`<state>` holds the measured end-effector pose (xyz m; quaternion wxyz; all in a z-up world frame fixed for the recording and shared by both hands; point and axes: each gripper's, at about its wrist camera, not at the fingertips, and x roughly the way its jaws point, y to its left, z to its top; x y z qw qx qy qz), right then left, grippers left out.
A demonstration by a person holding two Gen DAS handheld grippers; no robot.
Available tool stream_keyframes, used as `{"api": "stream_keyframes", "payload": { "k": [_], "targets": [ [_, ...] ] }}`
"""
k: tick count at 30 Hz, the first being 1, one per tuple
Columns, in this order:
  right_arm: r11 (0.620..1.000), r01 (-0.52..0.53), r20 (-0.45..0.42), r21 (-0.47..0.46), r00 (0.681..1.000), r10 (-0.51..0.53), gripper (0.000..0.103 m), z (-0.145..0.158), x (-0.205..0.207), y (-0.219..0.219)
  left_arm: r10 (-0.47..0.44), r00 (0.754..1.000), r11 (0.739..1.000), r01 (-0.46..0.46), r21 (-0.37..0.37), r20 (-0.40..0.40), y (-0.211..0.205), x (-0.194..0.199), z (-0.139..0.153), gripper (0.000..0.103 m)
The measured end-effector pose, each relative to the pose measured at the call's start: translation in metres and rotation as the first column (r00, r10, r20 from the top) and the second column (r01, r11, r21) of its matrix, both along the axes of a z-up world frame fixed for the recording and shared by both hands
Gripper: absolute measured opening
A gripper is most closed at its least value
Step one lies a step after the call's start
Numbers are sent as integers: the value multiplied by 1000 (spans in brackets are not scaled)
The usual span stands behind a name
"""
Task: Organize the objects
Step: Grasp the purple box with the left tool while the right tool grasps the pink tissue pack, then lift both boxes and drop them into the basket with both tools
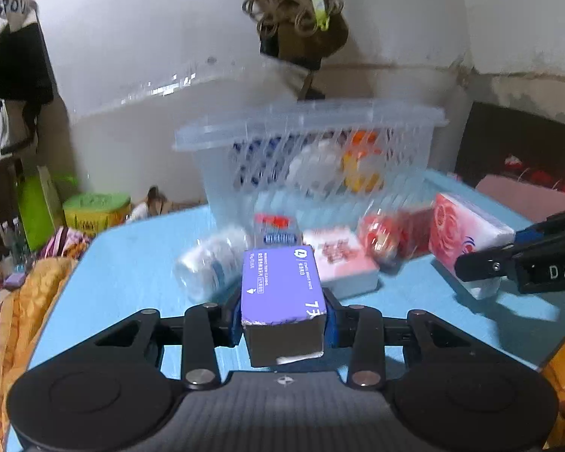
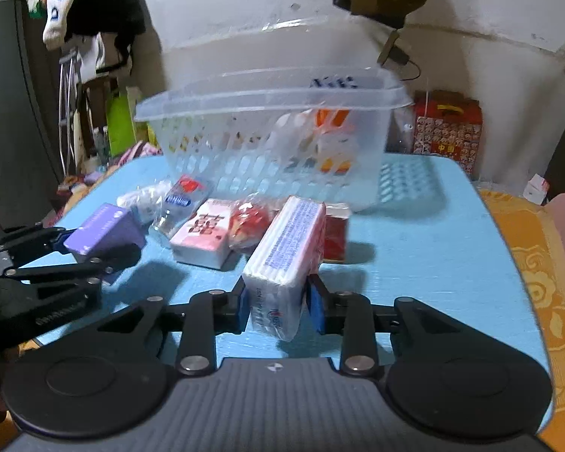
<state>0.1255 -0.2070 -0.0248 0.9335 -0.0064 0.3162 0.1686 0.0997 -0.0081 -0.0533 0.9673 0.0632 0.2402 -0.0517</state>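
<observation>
While both grippers are working over the blue table (image 2: 414, 248) | left gripper (image 1: 282, 314) is clamping purple toothpaste box (image 1: 282, 286), stiff, light | right gripper (image 2: 277, 301) is squeezing tissue pack (image 2: 286, 252), soft, probably deforming | basket (image 2: 267, 143) is sitting behind.

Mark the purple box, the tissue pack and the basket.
purple box (image 1: 282, 282), left wrist view, on its printed top face.
tissue pack (image 2: 286, 252), right wrist view, on its white upper face.
basket (image 2: 267, 103), right wrist view, on its front rim.

Two low, close wrist views toward the shared basket (image 1: 312, 158) on blue table (image 2: 433, 248).
</observation>
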Motion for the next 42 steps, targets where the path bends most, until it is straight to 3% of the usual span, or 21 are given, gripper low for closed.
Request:
{"api": "stream_keyframes", "payload": {
  "k": [4, 12, 16, 26, 34, 42],
  "targets": [
    [999, -16, 28, 40, 1000, 15, 34, 9, -8, -10, -10, 999, 1000, 10, -15, 38, -1, -8, 12, 43],
    [998, -71, 85, 2, 994, 70, 34, 15, -28, -8, -41, 995, 999, 42, -7, 95, -9, -24, 29, 44],
    [997, -70, 90, -19, 993, 72, 34, 13, -28, -7, -35, 995, 999, 37, -25, 90, -7, -25, 34, 44],
    [997, -62, 96, 44, 994, 57, 34, 16, -28, -24, -34, 995, 998, 39, -55, 89, -1, -23, 35, 44],
    [995, -70, 92, 72, 994, 63, 33, 18, -28, -30, -28, 993, 999, 31, -24, 119, -3, -27, 38, 44],
    [991, -82, 178, 106, 982, 63, 33, 42, -35, -32, -7, 987, 996, 22, -92, 158, 12, -29, 56, 44]
  ]
}}
